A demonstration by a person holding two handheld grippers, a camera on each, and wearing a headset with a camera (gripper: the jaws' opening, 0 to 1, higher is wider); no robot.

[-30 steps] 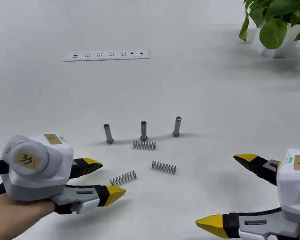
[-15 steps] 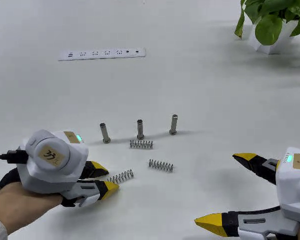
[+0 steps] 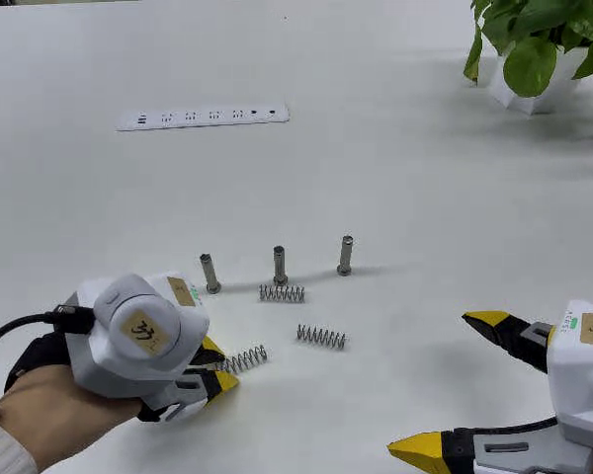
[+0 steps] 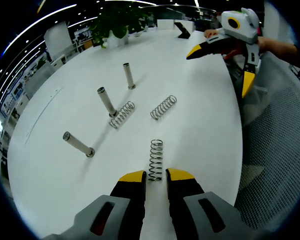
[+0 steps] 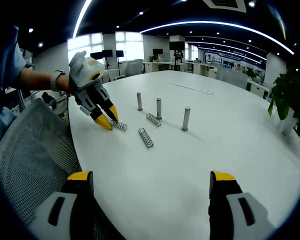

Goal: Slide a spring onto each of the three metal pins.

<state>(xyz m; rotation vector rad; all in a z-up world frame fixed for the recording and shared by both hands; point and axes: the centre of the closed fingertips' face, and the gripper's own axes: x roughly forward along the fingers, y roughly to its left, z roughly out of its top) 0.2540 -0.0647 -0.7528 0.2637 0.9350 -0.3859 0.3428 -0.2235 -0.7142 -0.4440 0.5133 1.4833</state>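
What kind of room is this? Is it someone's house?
Probably an office, not a house. The long white table has a power strip on it, a mesh office chair stands beside it, and long light strips run across the ceiling.

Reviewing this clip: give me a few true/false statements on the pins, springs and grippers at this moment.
1. All three metal pins stand bare, with no spring on them. True.
2. The right gripper is clamped on a spring. False: its jaws are spread wide, holding nothing, apart from the springs.
3. One end of the nearest spring sits between the left gripper's jaws. True.
4. Only two springs are left loose. False: three lie on the table.
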